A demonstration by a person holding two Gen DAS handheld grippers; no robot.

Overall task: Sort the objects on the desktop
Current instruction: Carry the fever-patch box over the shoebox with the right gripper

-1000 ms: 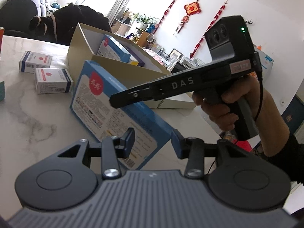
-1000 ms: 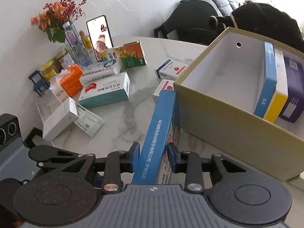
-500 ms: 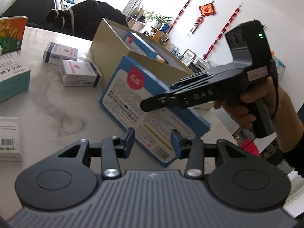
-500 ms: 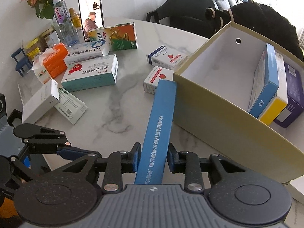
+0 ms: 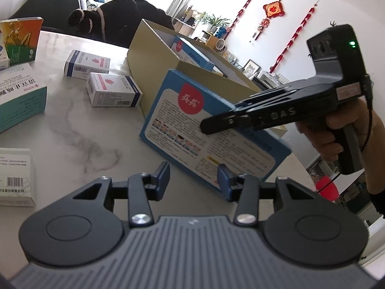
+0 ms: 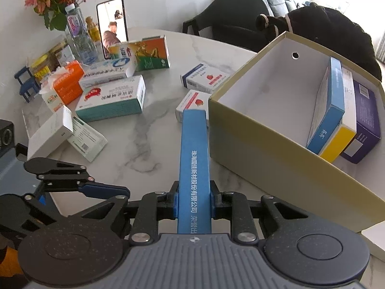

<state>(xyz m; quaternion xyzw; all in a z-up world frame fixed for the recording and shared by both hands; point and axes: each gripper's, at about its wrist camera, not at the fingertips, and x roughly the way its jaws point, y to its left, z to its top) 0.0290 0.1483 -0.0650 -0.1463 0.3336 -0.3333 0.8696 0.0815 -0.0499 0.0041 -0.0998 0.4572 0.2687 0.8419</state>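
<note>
A flat blue box (image 6: 193, 149) stands on its long edge on the marble table (image 6: 144, 130), leaning toward the tan cardboard box (image 6: 264, 149). My right gripper (image 6: 193, 204) is shut on its near end, pads pressing both faces. In the left wrist view the same blue box (image 5: 182, 130) shows its printed face, with the right gripper (image 5: 207, 125) reaching over it from a hand at the right. My left gripper (image 5: 193, 175) sits low just short of the box's near corner; its jaws are opening and hold nothing. In the right wrist view the left gripper (image 6: 115, 190) is off to the left.
The cardboard box (image 5: 154, 55) holds three upright packets (image 6: 332, 110). Two small white boxes (image 5: 113, 89) lie beside it. Several medicine boxes (image 6: 110, 101), a phone (image 6: 112, 26), a flower vase (image 6: 77, 36) and jars crowd the table's far left. A black bulky shape (image 6: 324, 29) sits behind.
The right jaws have closed onto the blue box, which has tipped to show only its narrow edge. The left gripper has drawn back to the left, and its jaws have spread slightly.
</note>
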